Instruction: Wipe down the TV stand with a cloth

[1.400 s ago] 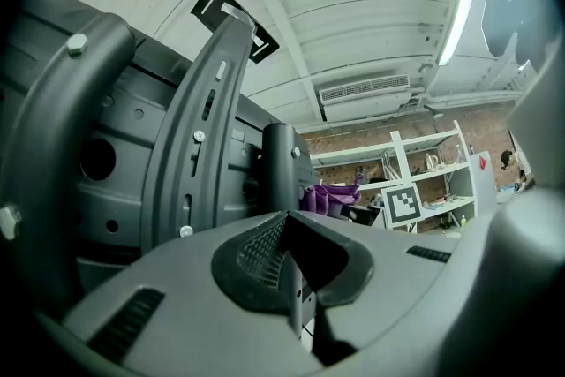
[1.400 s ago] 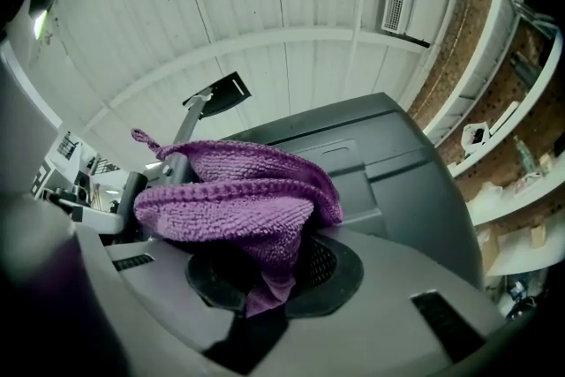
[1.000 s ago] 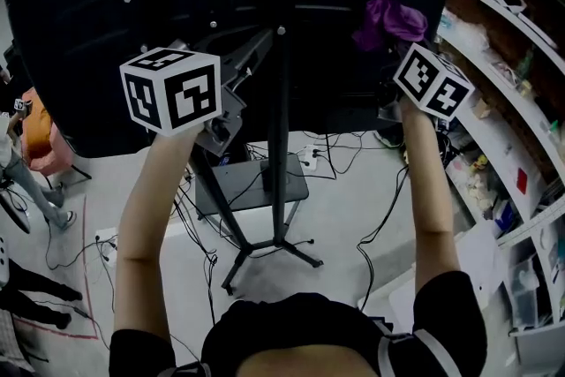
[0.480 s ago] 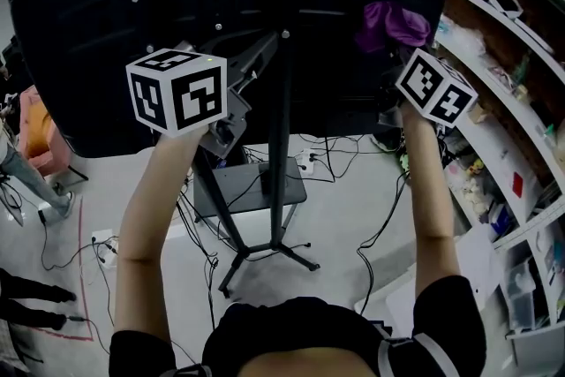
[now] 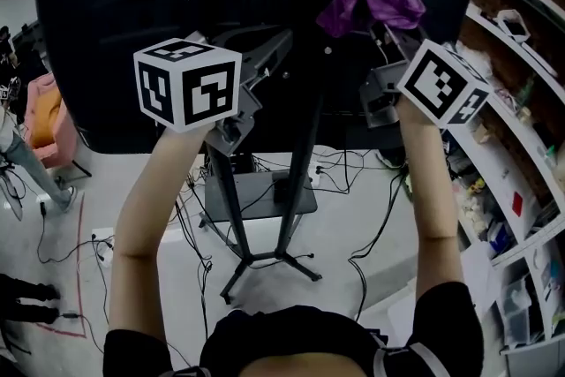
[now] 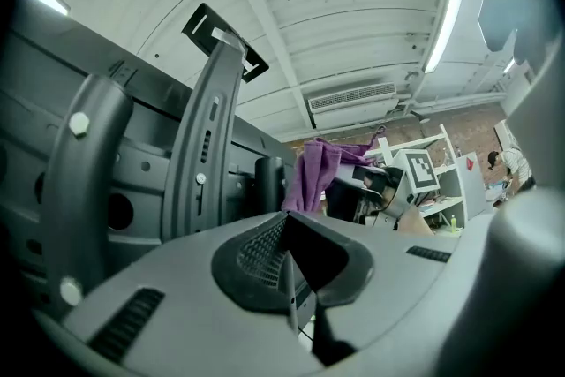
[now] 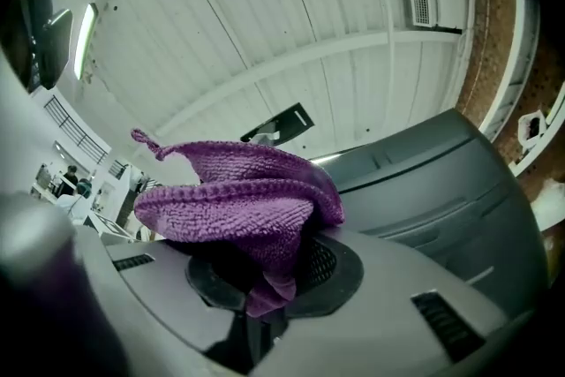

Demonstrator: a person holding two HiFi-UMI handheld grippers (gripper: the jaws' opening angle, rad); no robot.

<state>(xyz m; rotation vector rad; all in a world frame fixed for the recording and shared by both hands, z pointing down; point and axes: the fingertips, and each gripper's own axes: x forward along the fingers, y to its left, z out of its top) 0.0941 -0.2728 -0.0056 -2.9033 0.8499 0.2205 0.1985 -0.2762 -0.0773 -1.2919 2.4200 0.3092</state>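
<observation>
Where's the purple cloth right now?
Head view, upper right: the purple cloth is pinched in the right gripper, raised before the TV back panel, right of the stand pole.

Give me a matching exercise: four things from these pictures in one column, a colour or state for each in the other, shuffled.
1. cloth
2. left gripper
3. right gripper
4. TV stand

A. shut, nothing between its jaws
B. purple
C. black, upright
D. shut on the cloth

Pairs: 1-B, 2-A, 3-D, 4-C
</observation>
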